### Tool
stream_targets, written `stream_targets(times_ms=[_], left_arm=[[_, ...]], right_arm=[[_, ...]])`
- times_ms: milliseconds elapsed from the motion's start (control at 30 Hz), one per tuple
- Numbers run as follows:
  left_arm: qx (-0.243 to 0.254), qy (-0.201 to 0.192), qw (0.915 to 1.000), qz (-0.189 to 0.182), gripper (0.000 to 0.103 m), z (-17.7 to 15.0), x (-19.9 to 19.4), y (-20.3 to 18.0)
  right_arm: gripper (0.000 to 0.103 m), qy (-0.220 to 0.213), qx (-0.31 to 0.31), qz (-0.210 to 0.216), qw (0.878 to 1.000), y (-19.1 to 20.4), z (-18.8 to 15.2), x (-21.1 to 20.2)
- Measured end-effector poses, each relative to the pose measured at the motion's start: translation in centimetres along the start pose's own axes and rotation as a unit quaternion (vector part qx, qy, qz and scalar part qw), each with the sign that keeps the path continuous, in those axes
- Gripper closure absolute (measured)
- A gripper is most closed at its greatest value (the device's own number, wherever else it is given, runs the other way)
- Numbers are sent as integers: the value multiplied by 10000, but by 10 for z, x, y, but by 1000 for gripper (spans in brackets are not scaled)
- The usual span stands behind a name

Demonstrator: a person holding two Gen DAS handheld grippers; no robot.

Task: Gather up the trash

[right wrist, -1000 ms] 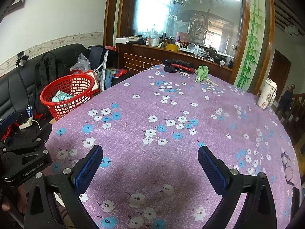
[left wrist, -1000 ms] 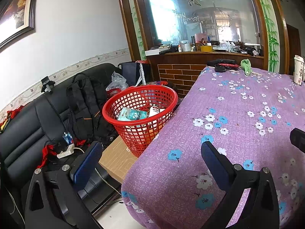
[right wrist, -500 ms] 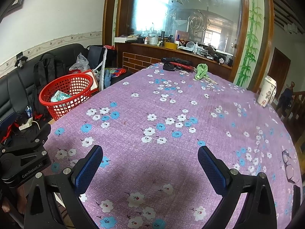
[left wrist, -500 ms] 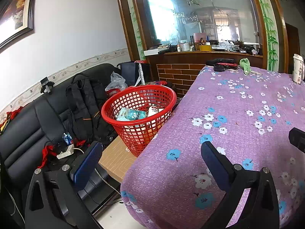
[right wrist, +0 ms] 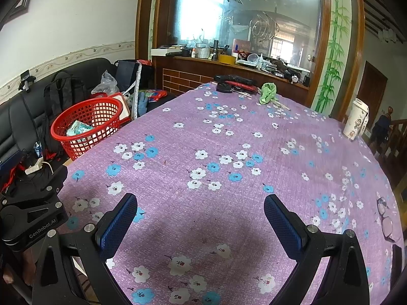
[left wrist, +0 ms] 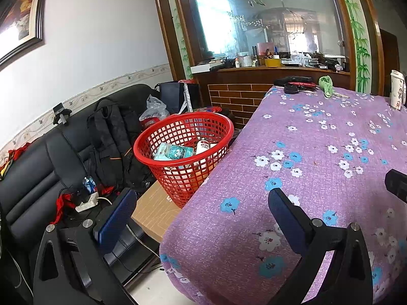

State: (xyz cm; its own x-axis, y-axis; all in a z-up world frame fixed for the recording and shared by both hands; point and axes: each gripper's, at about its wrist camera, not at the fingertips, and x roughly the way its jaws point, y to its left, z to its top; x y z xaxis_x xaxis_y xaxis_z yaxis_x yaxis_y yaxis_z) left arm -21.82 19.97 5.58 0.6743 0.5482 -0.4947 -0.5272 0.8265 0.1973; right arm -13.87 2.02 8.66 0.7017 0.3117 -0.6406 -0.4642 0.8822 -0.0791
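A red mesh basket (left wrist: 183,137) (right wrist: 86,124) holds packets and a small white container; it stands on a cardboard box (left wrist: 155,209) beside the table. My left gripper (left wrist: 201,203) is open and empty, hovering over the table's near-left corner, short of the basket. Over the purple flowered tablecloth (right wrist: 229,152) my right gripper (right wrist: 201,208) is open too, with nothing between its blue pads. The left gripper's black body (right wrist: 33,211) shows at the left of the right wrist view.
A black sofa (left wrist: 38,167) with a backpack (left wrist: 112,137), cables and a power strip (left wrist: 87,202) lies left of the basket. At the table's far end are a green cloth (right wrist: 267,92), black and red tools (right wrist: 234,82) and a paper cup (right wrist: 356,120). Glasses (right wrist: 385,218) lie at the right edge.
Both grippers have drawn back slightly from the table and basket, staying open. Nothing was picked up or dropped.
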Motion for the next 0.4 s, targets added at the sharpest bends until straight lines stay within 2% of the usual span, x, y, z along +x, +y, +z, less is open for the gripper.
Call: stream_targets(times_ms=[200, 300, 333, 400], left_arm=[[183, 58, 9996, -221, 0, 9, 2, -13], [315, 299, 9969, -654, 0, 22, 8, -31], [350, 349, 9944, -934, 0, 27, 9, -42], [537, 386, 9911, -1158, 0, 34, 11, -64]], right_arm=[[2, 93, 328, -72, 9994, -23, -1, 4], [2, 185, 703, -467, 9963, -56, -2, 8], [2, 256, 910, -661, 9933, -74, -4, 11], [0, 428, 1265, -970, 9863, -106, -8, 18]])
